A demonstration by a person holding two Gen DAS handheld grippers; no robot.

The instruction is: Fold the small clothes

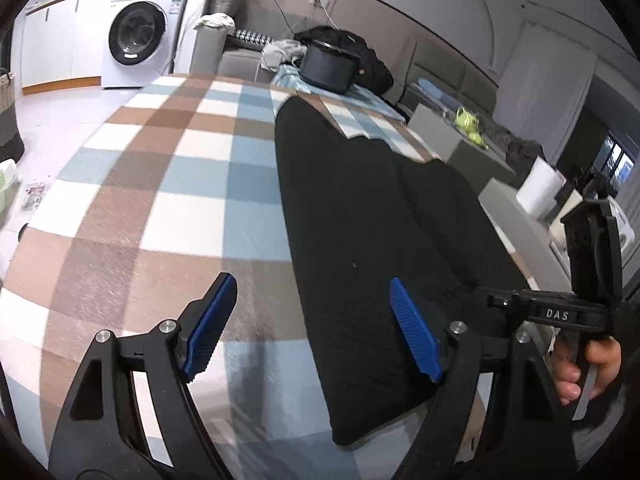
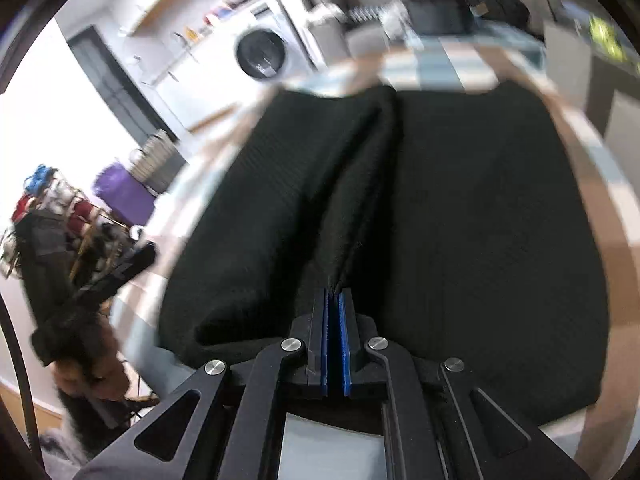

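Black knit garment [image 1: 360,208] flat on checked cloth, edge pinched.

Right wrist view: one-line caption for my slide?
Right gripper shut on a pinched ridge of the black garment lying on the checked cloth.

Checked blue, brown and white cloth-covered surface [image 1: 168,184], black knit garment [image 1: 360,208] lying on it

Left wrist cam sits just behind its hand-held gripper [image 1: 308,320], angled down along the fingers, close over the checked surface [image 1: 152,184], looking toward the washing machine [image 1: 138,36]. Right wrist cam rides its own hand-held gripper [image 2: 333,296], tilted steeper, nearly on top of the black garment [image 2: 460,220], picture blurred. Both views share the garment, the surface, the washing machine and the dark bin [image 1: 328,68] at the far end.
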